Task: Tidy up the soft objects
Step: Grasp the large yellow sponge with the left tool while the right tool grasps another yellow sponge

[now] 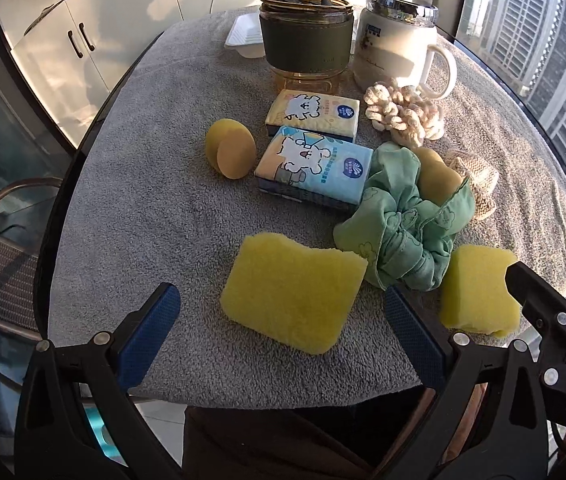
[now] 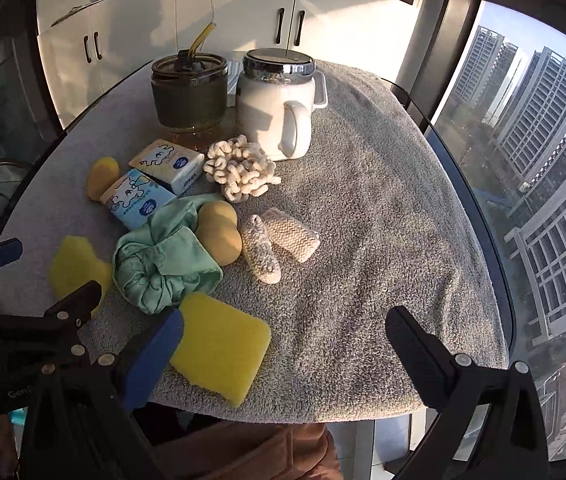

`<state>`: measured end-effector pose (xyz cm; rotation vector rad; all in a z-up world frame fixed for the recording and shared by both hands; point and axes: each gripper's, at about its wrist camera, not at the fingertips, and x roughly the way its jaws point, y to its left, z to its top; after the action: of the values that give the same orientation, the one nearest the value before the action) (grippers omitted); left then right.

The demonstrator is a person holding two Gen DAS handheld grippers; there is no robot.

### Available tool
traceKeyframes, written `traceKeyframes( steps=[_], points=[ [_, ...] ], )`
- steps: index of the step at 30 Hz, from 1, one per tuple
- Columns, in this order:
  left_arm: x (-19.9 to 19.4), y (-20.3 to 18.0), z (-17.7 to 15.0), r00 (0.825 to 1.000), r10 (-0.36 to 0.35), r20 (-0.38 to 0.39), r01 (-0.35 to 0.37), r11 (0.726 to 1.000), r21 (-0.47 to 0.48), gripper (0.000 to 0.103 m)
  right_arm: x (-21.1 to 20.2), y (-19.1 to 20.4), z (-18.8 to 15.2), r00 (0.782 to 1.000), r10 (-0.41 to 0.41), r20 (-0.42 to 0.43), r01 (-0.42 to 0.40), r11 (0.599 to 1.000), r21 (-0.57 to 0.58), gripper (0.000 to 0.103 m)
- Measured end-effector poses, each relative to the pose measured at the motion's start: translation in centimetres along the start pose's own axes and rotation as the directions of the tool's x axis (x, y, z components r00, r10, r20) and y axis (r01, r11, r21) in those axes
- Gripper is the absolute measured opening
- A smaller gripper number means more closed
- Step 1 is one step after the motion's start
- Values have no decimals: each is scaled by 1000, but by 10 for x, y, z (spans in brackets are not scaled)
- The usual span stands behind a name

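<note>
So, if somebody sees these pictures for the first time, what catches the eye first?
Probably the two bright yellow sponges at the near edge of the grey towel: one between the open left gripper fingers, the other beside the open right gripper. Behind them, the crumpled green scrunchie stands out.

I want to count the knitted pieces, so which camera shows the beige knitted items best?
The right wrist view: the two beige knitted pieces lie fully exposed side by side on the grey towel. In the left wrist view they sit mostly hidden behind the green fabric scrunchie, near the frame's edge.
</note>
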<state>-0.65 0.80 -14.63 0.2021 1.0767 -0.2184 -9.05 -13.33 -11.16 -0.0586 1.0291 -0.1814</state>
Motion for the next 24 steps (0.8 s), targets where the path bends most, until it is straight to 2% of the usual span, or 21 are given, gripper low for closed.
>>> traceKeyframes(
  steps=[3,6,12,17,18,21,24],
  points=[
    [13,3,-3,999,-42,-4,42,999,-15,102,13,4,-7,997,68,-28,-68,998,-15,103],
    [24,4,-3,998,-56,-9,56,998,-24,102,29,4,-13,983,170,-64,-170,985,18,103],
    [39,4,-6,999,-48,-15,48,999,-7,102,47,5,-15,965,248,-87,-242,967,83,99],
    [42,10,-5,999,-47,10,48,998,-38,102,58,10,-9,956,276,-104,-264,958,113,98],
    [41,11,-3,999,-47,11,47,998,-41,103,62,10,-8,953,277,-119,-264,957,119,95],
    [41,11,-2,999,-42,9,42,998,-42,103,62,13,-8,960,259,-107,-248,963,105,89],
    [41,10,-2,999,-37,10,37,998,-49,103,61,19,-9,974,202,-105,-196,979,61,80]
  ],
)
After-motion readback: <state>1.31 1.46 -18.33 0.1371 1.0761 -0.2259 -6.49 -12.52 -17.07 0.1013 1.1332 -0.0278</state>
